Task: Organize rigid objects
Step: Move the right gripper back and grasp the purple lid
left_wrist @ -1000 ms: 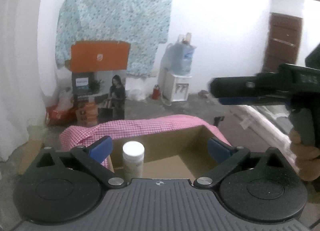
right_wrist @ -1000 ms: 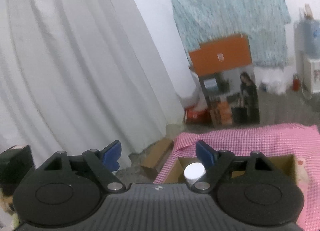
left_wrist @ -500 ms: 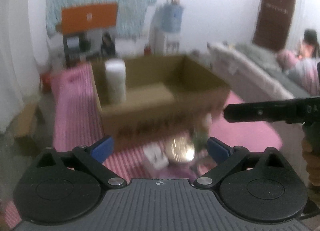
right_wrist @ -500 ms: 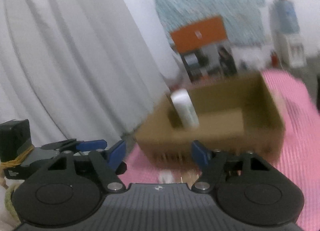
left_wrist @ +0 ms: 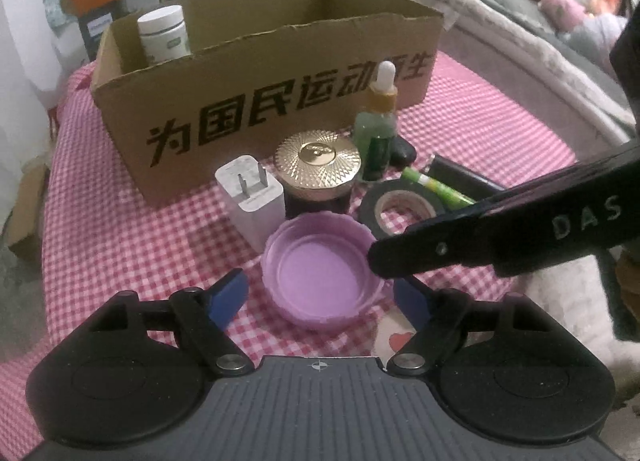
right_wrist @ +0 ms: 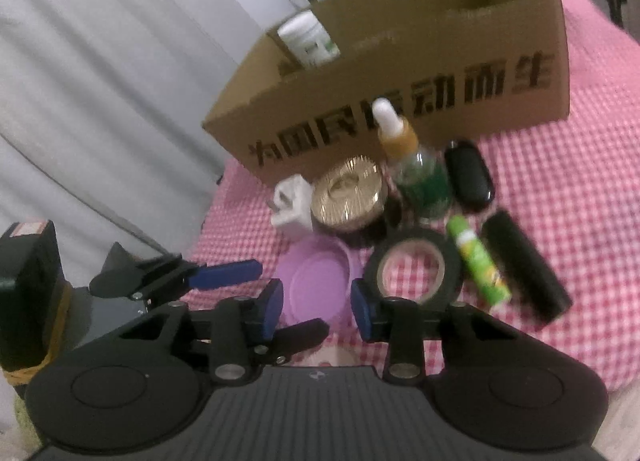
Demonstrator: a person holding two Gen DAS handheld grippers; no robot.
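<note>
Low in the frame's centre, on the pink checked bed (left_wrist: 120,229), a purple lid (left_wrist: 320,273) lies between the wide-open, empty left claw (left_wrist: 320,297), right claw (right_wrist: 317,309) half-open and empty alongside, cardboard box (left_wrist: 280,101) behind awaiting loose items.

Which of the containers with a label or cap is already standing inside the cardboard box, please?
The white jar with the green-and-white label: it stands upright in the left corner of the cardboard box, while the dropper bottle and gold-lidded jar remain outside on the checked cloth.
</note>
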